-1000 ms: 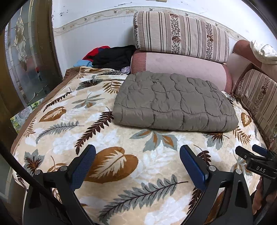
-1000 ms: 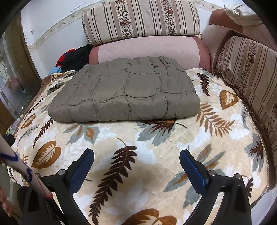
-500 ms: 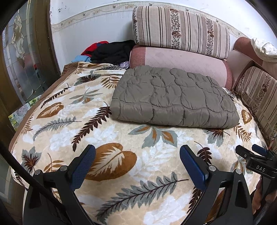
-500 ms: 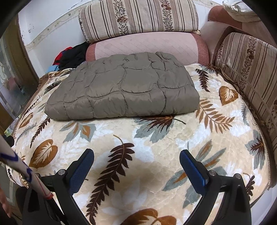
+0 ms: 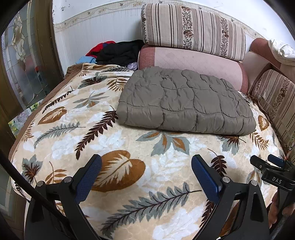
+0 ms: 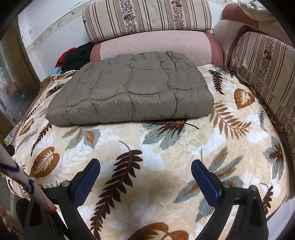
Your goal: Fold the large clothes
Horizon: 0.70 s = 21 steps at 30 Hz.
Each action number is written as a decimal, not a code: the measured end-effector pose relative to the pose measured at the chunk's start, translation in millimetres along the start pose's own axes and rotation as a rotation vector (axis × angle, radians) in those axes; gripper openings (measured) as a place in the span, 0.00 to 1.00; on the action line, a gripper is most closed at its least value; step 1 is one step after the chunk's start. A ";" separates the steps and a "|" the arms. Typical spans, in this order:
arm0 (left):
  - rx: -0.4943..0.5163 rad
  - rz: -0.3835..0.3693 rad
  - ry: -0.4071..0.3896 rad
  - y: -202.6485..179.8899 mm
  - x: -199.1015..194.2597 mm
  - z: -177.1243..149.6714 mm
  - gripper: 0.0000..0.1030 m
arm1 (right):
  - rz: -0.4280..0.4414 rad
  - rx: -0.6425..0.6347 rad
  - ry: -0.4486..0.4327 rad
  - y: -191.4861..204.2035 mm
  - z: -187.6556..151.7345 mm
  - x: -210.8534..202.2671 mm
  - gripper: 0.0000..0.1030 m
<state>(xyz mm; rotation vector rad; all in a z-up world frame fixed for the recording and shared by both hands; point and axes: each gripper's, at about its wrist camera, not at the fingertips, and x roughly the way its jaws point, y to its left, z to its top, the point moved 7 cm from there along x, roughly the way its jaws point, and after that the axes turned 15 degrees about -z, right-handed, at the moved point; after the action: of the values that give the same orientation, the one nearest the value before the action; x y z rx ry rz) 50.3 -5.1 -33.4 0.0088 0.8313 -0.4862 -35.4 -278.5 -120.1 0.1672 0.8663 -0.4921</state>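
Just nudged both tools closer to the bed; my left tool [image 5: 146, 173] and right tool [image 6: 145, 174] hang open, empty. Quilted jacket [image 6: 129, 90] sits folded near the cushions, so basically done.

Left wrist view looks forward between own spread fingers [image 5: 88, 177], low over leaf-print blanket [image 5: 166, 166], facing folded quilt [image 5: 184, 103] and stacked cushions [image 5: 193, 29] at wall, from left of centre. Right gripper [image 5: 272, 166] shows at right edge of this view. Right wrist view faces same way between own fingers [image 6: 204, 181], from further right, a little nearer quilt [image 6: 132, 88]. Both views share blanket [image 6: 147, 140], quilt, cushions [image 6: 147, 16], clothes pile [image 5: 118, 51] at far left.
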 end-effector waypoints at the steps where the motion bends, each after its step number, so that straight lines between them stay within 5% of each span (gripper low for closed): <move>1: 0.000 0.000 0.000 -0.1 0.2 -0.1 0.95 | 0.001 0.001 0.001 0.0 0.0 0.2 0.98; 21: 0.000 -0.001 0.013 -1.1 8.8 -6.1 0.95 | 0.001 0.002 0.008 0.0 -1.6 4.1 0.98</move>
<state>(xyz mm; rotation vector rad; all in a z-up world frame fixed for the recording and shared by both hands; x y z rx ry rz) 50.6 -8.4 -43.6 0.0111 0.8447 -0.4878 -34.3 -279.3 -124.3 0.1716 0.8737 -0.4918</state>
